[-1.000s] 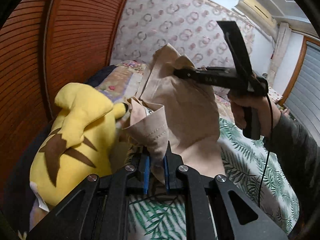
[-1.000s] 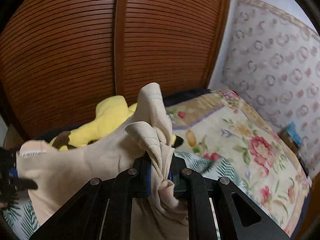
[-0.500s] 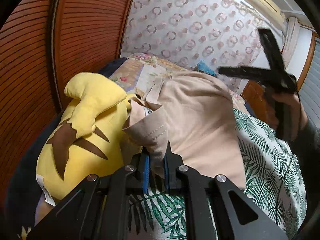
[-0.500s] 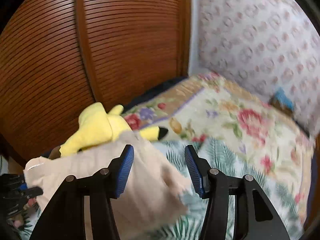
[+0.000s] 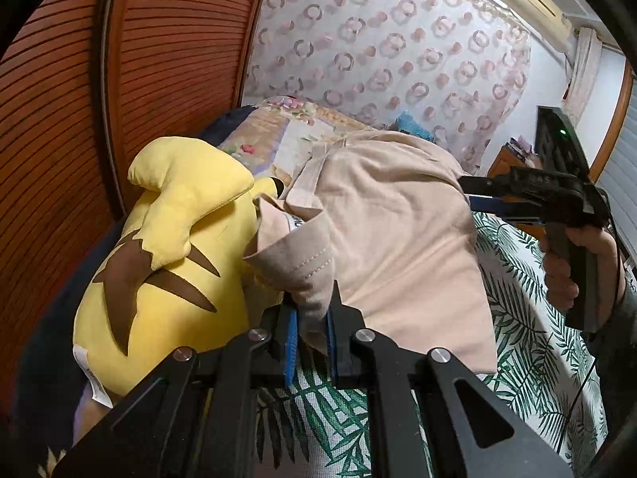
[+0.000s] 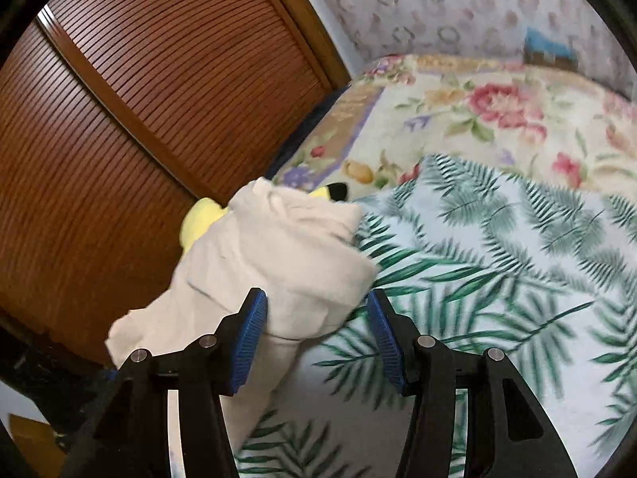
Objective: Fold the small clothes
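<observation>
The left gripper [image 5: 310, 334] is clamped on a bunched hem of the small beige cotton garment [image 5: 390, 239], holding that end up off the bed with the palm-leaf print sheet [image 5: 529, 342]; the rest of the cloth drapes down onto the sheet, near the bed's left edge, its near end against the yellow plush toy with brown stripes [image 5: 171, 263]; the right gripper [image 6: 316, 334] has just been opening, its blue pads spread, the cloth lying loose between them and pressed by neither; so one fold looks laid over, and this is the regrip stage; next, by my reading, the right gripper must find a fresh edge or corner and close on a single layer, not a wad; the count: one garment, one plush toy, two grippers, one floral quilt [image 6: 497, 111] toward the bed's far end.
</observation>
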A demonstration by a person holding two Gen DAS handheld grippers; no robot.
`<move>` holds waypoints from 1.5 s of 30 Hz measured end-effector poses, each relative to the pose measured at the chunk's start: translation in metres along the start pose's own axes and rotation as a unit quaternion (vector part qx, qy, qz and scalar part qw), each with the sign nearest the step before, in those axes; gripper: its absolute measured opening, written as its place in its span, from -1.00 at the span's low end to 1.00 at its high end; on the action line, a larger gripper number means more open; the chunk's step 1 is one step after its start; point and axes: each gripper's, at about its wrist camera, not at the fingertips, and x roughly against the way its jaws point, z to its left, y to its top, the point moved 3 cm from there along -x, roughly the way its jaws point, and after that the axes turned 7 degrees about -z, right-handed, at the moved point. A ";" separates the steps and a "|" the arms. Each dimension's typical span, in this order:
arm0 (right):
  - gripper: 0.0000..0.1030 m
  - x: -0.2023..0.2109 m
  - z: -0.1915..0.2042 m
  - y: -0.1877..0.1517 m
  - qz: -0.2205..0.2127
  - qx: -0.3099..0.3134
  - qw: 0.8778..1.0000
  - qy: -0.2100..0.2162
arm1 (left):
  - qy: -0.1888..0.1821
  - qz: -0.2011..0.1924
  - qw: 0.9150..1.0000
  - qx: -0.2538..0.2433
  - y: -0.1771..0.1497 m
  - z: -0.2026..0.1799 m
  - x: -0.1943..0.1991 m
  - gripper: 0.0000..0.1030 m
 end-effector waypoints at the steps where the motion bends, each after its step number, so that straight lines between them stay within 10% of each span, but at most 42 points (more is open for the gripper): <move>1: 0.11 -0.006 -0.002 -0.001 0.002 -0.010 1.000 0.001 | 0.001 0.001 1.000 -0.001 0.000 0.000 0.000 -0.76; 6: 0.17 -0.035 -0.023 0.014 -0.001 -0.079 0.996 0.029 | 0.004 0.007 1.000 -0.014 -0.001 -0.003 -0.002 -0.76; 8: -0.67 -0.041 -0.025 0.021 0.000 -0.080 0.996 0.040 | 0.007 0.010 1.000 -0.015 -0.001 -0.002 -0.004 -0.76; 14: -0.90 -0.032 -0.013 0.044 -0.093 0.004 0.995 -0.030 | 0.005 0.011 1.000 -0.024 0.000 -0.005 -0.004 -0.76; 21: -0.90 -0.033 -0.005 0.039 -0.113 0.076 0.985 -0.105 | 0.013 0.014 1.000 -0.023 -0.001 -0.004 -0.006 -0.62; 31: -0.42 0.046 0.035 -0.007 -0.108 0.124 0.982 -0.096 | 0.023 -0.048 0.995 -0.089 0.005 -0.026 0.033 0.56; 45: 0.03 0.213 0.067 -0.124 -0.140 0.143 0.974 -0.108 | -0.016 -0.083 0.986 -0.147 -0.002 -0.106 0.091 0.57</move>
